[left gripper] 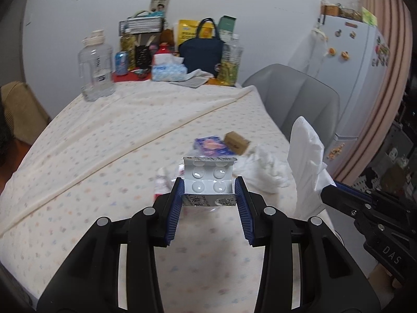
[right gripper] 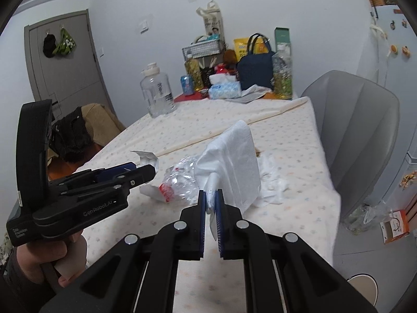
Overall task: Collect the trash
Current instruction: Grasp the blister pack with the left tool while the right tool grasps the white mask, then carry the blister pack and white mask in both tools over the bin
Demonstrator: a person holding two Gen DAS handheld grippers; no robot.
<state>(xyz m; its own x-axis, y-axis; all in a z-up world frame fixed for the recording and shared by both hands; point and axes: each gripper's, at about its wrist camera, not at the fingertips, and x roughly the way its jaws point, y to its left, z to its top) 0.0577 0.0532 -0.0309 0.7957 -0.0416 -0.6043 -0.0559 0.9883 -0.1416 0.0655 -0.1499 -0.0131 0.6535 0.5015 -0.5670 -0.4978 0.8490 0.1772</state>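
My left gripper (left gripper: 208, 186) is shut on an empty silver pill blister pack (left gripper: 208, 180), bent between the blue pads above the table; the pack also shows in the right wrist view (right gripper: 147, 157). My right gripper (right gripper: 210, 195) is shut on the edge of a white plastic bag (right gripper: 234, 161) and holds it upright over the table's right side; the bag also shows in the left wrist view (left gripper: 305, 156). On the cloth lie a crumpled clear wrapper with red print (right gripper: 179, 180), crumpled white tissue (right gripper: 271, 182), a blue-pink packet (left gripper: 212, 146) and a small brown box (left gripper: 235, 143).
The table has a pale dotted cloth (left gripper: 104, 156). At its far end stand a clear water jug (left gripper: 95, 67), a tissue pack (left gripper: 168, 69), a navy bag (left gripper: 202, 53) and jars. A grey chair (right gripper: 359, 130) stands at the right, a fridge (left gripper: 359, 73) behind it.
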